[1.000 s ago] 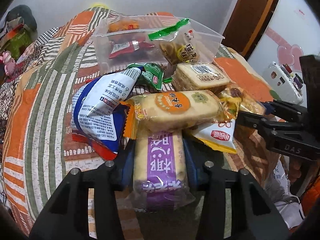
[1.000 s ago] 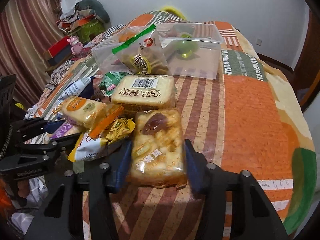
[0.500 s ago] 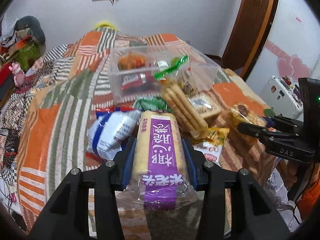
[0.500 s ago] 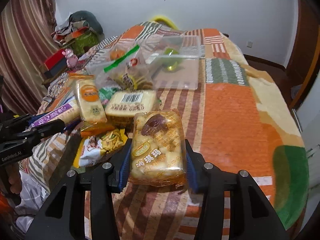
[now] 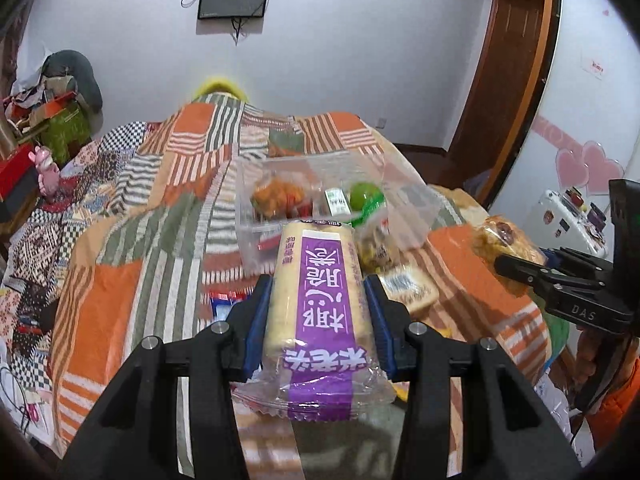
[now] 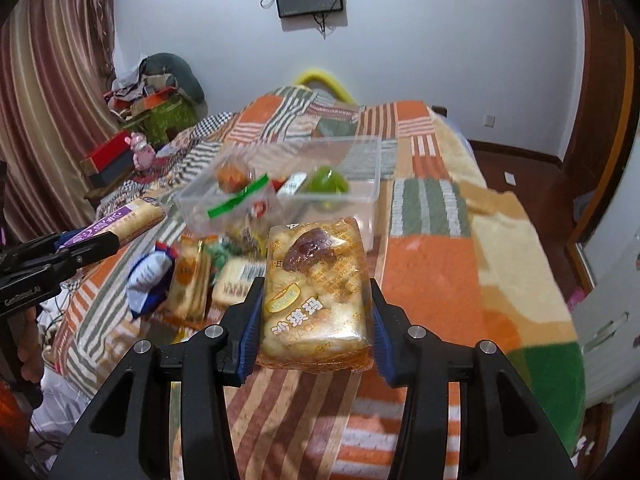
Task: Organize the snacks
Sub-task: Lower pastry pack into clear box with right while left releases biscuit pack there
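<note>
1. My left gripper (image 5: 318, 314) is clamped on a long cracker pack with a purple label (image 5: 320, 312), held in the air above the bed, its far end towards the clear plastic box (image 5: 404, 216).
2. My right gripper (image 6: 316, 316) squeezes a clear-wrapped pale puffed cake with a dark date on top (image 6: 314, 288), also lifted off the bed.
3. The purple pack covers the near wall of the clear box and most of the pile beneath it in the left view; only a corner of a blue-and-white packet (image 5: 222, 306) and part of a barcoded cracker pack (image 5: 404, 286) show past my fingers.
4. The box contents are blurred: I make out something orange (image 6: 232, 174), a round green thing (image 6: 326, 180) and a green-sealed bag (image 6: 240, 204) leaning at its near wall.
5. On the bed's left part lie an orange-labelled cracker pack (image 6: 190, 284) standing on edge and the blue-and-white packet, close together; what lies under them I cannot tell.
6. The patchwork bedspread in orange, green and cream (image 6: 432, 280) is bare to the right of the pile, up to the bed's right edge.
7. The box's top is open, with free air between both snacks and its rim.
</note>
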Available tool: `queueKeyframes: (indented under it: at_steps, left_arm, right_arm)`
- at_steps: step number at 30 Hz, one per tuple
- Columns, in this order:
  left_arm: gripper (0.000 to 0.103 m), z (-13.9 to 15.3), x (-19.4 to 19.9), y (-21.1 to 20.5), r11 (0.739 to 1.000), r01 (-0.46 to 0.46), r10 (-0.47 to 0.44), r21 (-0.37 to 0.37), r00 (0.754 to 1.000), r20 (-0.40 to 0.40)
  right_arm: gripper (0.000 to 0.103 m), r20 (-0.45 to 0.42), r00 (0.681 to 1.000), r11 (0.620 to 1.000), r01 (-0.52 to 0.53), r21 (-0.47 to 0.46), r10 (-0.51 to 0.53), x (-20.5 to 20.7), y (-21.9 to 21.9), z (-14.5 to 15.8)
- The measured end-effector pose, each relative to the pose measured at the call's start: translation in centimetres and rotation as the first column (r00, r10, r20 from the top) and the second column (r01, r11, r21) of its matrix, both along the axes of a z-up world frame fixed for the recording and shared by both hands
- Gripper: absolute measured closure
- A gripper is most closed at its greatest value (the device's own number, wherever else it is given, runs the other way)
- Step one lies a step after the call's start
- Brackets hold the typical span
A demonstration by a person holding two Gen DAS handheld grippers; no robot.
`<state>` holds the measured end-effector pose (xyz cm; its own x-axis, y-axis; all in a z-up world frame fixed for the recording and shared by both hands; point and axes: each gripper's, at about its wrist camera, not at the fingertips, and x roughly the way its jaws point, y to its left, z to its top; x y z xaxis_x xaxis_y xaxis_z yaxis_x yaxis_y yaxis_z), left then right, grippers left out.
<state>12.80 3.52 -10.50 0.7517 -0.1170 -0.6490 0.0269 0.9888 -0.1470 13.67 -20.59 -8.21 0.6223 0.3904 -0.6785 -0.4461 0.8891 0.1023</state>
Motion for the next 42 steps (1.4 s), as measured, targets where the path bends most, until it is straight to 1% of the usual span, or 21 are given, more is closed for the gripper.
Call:
queueKeyframes:
  at_steps: [10, 17, 24, 28, 36, 42]
  left_arm:
    - [0.058, 1.5, 4.4, 0.1, 1.000, 0.001, -0.002, 0.018, 0.999, 0.045]
    - [0.058, 1.3, 7.7, -0.1, 1.000, 0.020, -0.020, 0.013, 0.998, 0.053]
    - [0.058, 0.4, 11.4, -0.3, 0.999, 0.039, -0.040, 0.021, 0.998, 0.046]
    - [0.058, -0.6, 13.8, -0.1, 0.999, 0.045, -0.045, -0.001, 0.999, 0.020]
    - [0.058, -2.0, 17.3, -0.9, 0.997, 0.073, -0.073, 0.016, 0.997, -0.013]
    - [0.058, -3.3, 19.4, -1.6, 0.996, 0.084, -0.083, 0.015, 0.995, -0.056]
  right_arm:
    - [0.060, 0.067, 0.998, 1.000, 0.010, 0.011, -0.011, 2.9, 0.6, 2.0]
    - [0.060, 0.086, 0.996, 1.000, 0.014, 0.014, -0.015, 5.3, 1.3, 2.2]
    - [0.060, 0.078, 0.997, 1.000, 0.025, 0.011, -0.025, 8.4, 2.2, 1.4]
    - [0.060, 0.057, 0.998, 1.000, 0.019, 0.007, -0.020, 10.0, 3.0, 0.5]
    - [0.060, 0.026, 1.000, 1.000, -0.007, -0.007, 0.007, 12.4, 4.7, -0.9]
    - [0.060, -0.003, 1.000, 0.999, -0.014, -0.031, 0.014, 13.6, 5.5, -2.1]
